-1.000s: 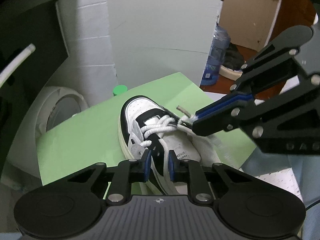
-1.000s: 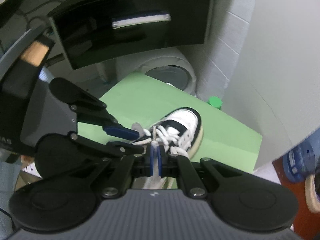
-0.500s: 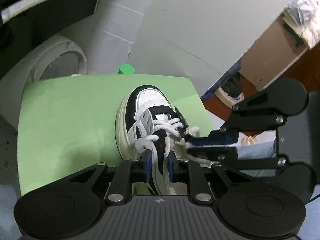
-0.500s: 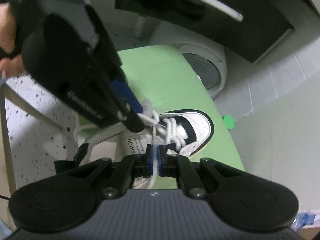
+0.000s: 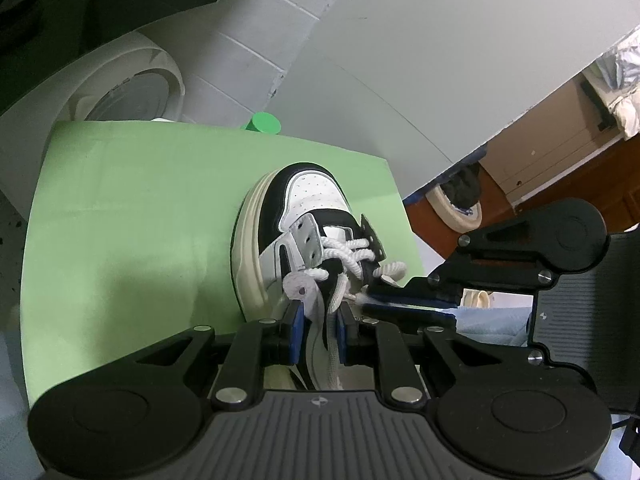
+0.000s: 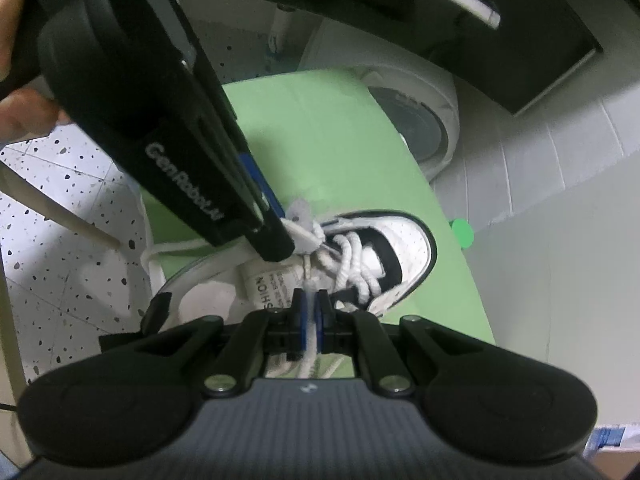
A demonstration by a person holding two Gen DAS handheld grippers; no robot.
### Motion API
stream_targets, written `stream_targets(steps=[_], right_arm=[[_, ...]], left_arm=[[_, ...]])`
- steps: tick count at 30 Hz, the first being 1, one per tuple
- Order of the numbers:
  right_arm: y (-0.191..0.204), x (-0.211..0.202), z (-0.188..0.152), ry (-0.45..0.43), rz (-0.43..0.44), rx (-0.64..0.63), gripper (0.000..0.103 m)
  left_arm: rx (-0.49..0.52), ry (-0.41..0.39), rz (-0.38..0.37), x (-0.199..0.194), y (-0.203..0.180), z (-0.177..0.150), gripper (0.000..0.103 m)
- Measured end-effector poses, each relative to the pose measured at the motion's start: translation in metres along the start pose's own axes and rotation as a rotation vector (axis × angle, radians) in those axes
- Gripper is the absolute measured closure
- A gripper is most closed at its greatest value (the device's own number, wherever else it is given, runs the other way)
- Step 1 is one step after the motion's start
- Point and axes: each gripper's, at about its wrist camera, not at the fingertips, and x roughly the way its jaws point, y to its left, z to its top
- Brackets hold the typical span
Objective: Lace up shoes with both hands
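Our left claw (image 5: 318,330) grips the sneaker's (image 5: 304,216) eyelet flap (image 5: 300,286), steadying it; our right claw (image 6: 308,312) pinches the lace (image 6: 307,280) for threading.

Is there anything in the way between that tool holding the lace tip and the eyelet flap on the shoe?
Nothing visible blocks it. The right tool pinches the lace just short of the shoe's eyelet flap, which the left tool holds up beside it.

One shoe (image 5: 296,236), one green mat (image 5: 132,216), one green cap (image 5: 262,123), two tools.
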Motion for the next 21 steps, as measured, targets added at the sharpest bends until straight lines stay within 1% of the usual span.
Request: stream_targets(steps=[6,11,17,21], right_arm=[[0.005,-0.005,-0.01,-0.054,-0.008,-0.049,0.099],[0.001,-0.011,-0.02,-0.097,-0.001,-0.042,0.099],[0.007,-0.006,-0.017,-0.09,-0.016,-0.092,0.099],[0.007,-0.005,-0.017,-0.104,-0.022,-0.067,0.099]], left_arm=[[-0.011,0.006,-0.012,0.002,0.002,0.001,0.086],[-0.018,0.009,-0.015,0.002,0.003,0.001,0.085],[-0.014,0.006,-0.01,0.003,0.003,0.001,0.085],[-0.015,0.006,-0.01,0.003,0.003,0.001,0.085]])
